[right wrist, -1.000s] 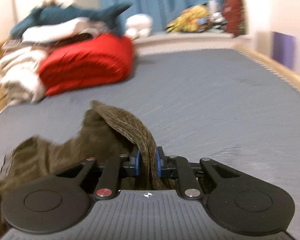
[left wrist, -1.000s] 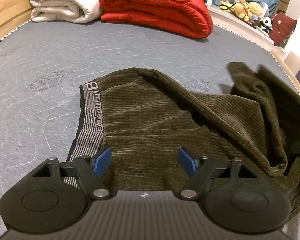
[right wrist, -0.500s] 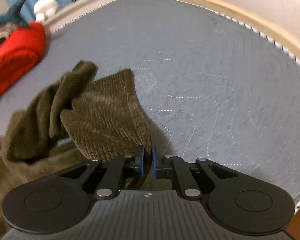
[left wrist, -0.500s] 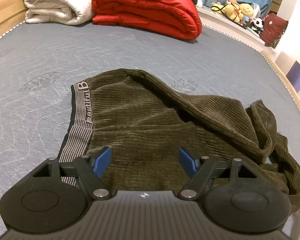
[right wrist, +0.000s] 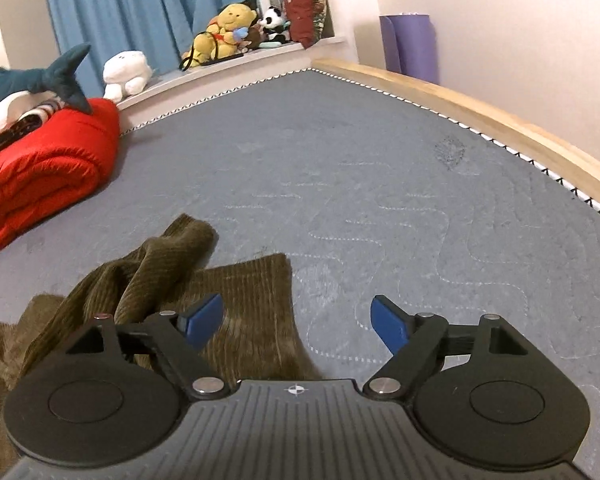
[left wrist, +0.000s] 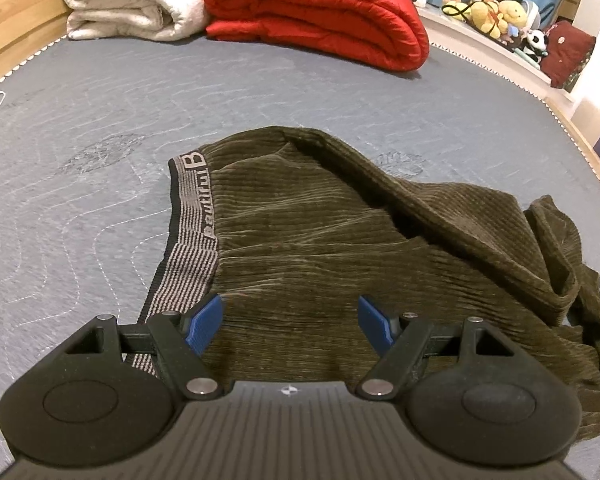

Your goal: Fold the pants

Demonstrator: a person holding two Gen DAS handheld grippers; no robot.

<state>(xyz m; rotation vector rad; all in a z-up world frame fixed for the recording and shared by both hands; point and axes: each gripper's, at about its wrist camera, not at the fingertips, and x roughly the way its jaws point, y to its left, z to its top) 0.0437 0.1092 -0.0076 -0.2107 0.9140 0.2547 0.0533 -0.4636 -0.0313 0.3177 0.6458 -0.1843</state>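
2 grippers are over 1 pair of olive corduroy pants, which is spread, rumpled, on the grey quilted mattress. The left gripper is held with its jaws spread wide and nothing between them; the pants lie below and ahead of it, the striped waistband just off the left pad. The right gripper has just been opening, and its jaws now stand wide apart with nothing pinched: a leg cuff lies flat on the mattress under the left pad, while bare mattress shows under the right one. A second leg end is seen bunched and twisted over it, to the left.

Soft, limp cloth is on show here, light enough for 1 pinch, though the corduroy looks thick and should grip the pads well rather than slip. No stiffness can be counted on; any lifted edge is likely to sag and drag the rest. The firmest hold is judged to be the elastic waistband at its corners, and the hemmed cuffs at the far end. The heaped leg would probably need straightening before a clean fold is made. Folded red and white bedding sits well clear at the head of the mattress.
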